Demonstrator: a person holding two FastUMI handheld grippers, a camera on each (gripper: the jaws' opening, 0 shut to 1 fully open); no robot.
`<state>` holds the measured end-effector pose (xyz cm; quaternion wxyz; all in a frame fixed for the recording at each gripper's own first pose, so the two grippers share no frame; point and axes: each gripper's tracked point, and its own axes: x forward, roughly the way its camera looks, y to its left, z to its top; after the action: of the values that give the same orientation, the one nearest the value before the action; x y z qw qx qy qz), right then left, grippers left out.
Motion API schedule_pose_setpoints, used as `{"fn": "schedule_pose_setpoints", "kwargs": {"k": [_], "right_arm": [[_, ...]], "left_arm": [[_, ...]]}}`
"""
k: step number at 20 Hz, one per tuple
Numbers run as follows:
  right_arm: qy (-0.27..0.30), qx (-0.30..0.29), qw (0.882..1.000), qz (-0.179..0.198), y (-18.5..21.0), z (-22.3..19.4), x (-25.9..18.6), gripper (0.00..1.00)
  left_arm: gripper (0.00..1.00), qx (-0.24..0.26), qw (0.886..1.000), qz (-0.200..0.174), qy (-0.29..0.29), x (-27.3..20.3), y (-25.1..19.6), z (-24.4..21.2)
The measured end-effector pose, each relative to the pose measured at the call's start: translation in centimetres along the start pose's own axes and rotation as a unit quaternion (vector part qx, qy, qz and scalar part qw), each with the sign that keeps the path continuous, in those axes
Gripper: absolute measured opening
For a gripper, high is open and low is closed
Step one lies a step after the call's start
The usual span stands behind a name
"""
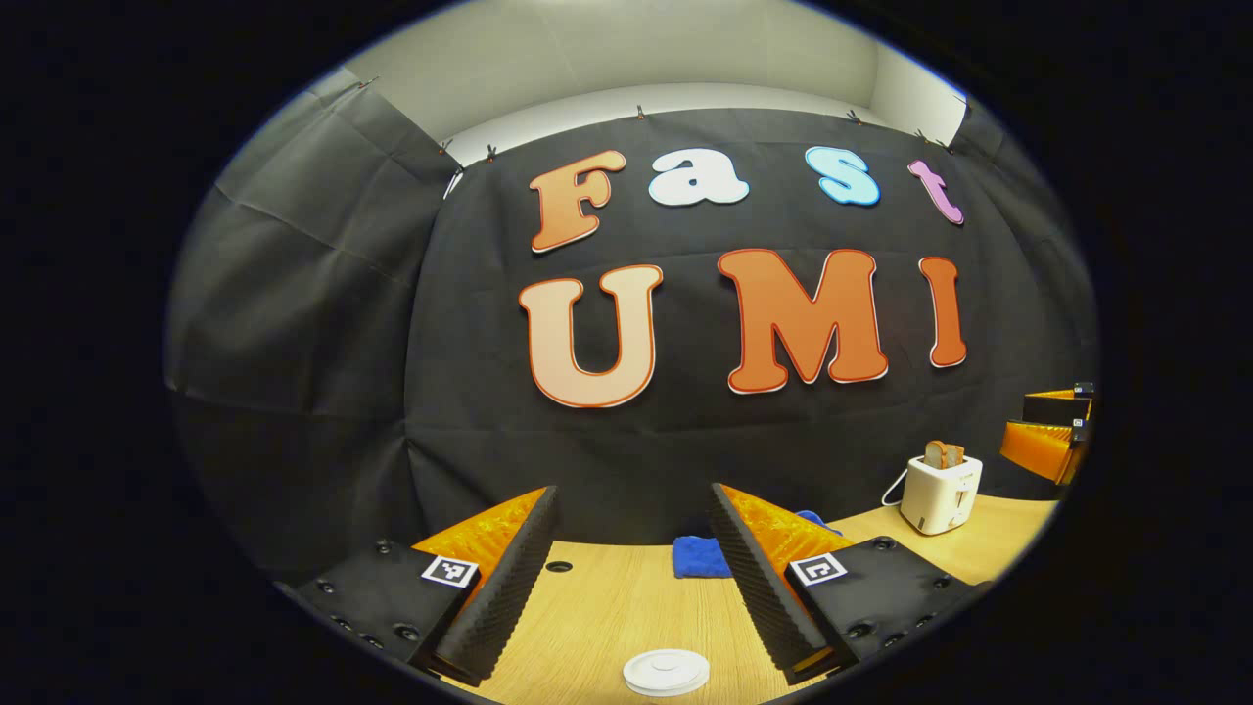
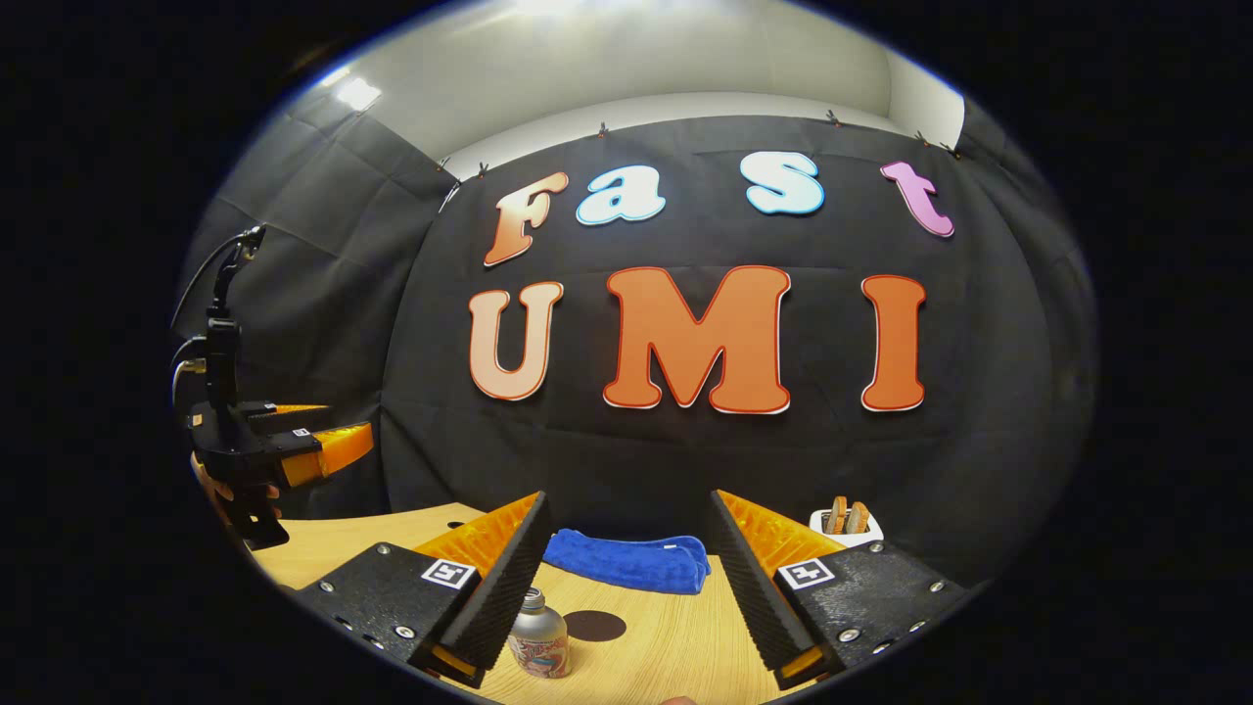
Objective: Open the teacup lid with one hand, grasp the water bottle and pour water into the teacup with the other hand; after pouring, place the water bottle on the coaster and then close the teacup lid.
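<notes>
Left gripper view: the left gripper (image 1: pixel 634 578) sits at the bottom of the frame with its two fingers spread wide, nothing between them, raised above the wooden table (image 1: pixel 607 607). Below the gap, at the bottom centre, a round white teacup lid (image 1: pixel 666 672) is visible; whether it rests on a cup cannot be told. A folded blue cloth (image 1: pixel 700 556) lies behind it at centre, partly hidden by the right-hand finger. A white toaster (image 1: pixel 941 493) holding bread stands at lower right. At the far right edge the right gripper (image 1: pixel 1052 431) appears, partly cut off.

Right gripper view: the right gripper (image 2: pixel 631 578) occupies the bottom of the frame, fingers also spread apart and gripping nothing. The water bottle (image 2: pixel 538 636), a small metal one with a printed body, stands upright at lower centre-left, just beside the inner face of the left-hand finger; contact cannot be determined. A dark round coaster (image 2: pixel 595 625) lies just right of the bottle. The blue cloth lies beyond it at centre; the toaster is at lower right, behind the right-hand finger. At the left edge the left gripper is held by a hand (image 2: pixel 220 487), its fingers parted.
</notes>
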<state>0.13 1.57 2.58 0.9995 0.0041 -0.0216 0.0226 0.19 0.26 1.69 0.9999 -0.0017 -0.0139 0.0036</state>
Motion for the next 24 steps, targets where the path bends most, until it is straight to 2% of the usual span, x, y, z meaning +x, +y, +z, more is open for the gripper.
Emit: {"fn": "schedule_pose_setpoints", "kwargs": {"k": [4,5,6,7,8,10,11,14,24], "right_arm": [[0.022,0.007,1.0,0.015,1.1,-2.5,0.2,0.96],[0.027,0.009,0.999,0.02,1.5,-3.1,0.2,0.96],[0.033,0.011,0.999,0.025,1.8,-3.8,0.2,0.96],[0.037,0.011,0.999,0.03,2.1,-4.3,0.2,0.97],[0.042,0.01,0.998,0.035,2.5,-4.8,0.2,0.97],[0.051,0.009,0.998,0.047,3.4,-6.1,0.1,0.96],[0.057,0.009,0.997,0.053,3.9,-6.9,0.1,0.97],[0.079,0.01,0.994,0.07,5.2,-9.2,-0.1,0.97],[0.154,0.015,0.983,0.099,7.7,-15.6,0.1,0.97]], "left_arm": [[1.0,0.005,1.0,-0.009,0.021,0.4,-0.2,-2.8],[0.95,-0.001,0.999,-0.016,0.028,0.4,-0.5,-3.5],[0.95,-0.005,0.999,-0.019,0.036,0.4,-0.6,-4.6],[1.0,-0.007,0.999,-0.019,0.044,0.6,-0.5,-5.5],[0.95,-0.008,0.998,-0.019,0.052,0.7,-0.5,-6.5],[0.95,-0.012,0.997,-0.022,0.07,0.6,-0.5,-8.4],[1.0,-0.012,0.997,-0.025,0.075,0.5,-0.8,-9.2],[1.0,-0.004,0.995,-0.032,0.092,0.4,-0.9,-11.5],[0.99,-0.002,0.983,-0.065,0.174,0.9,-2.5,-19.5]]}}
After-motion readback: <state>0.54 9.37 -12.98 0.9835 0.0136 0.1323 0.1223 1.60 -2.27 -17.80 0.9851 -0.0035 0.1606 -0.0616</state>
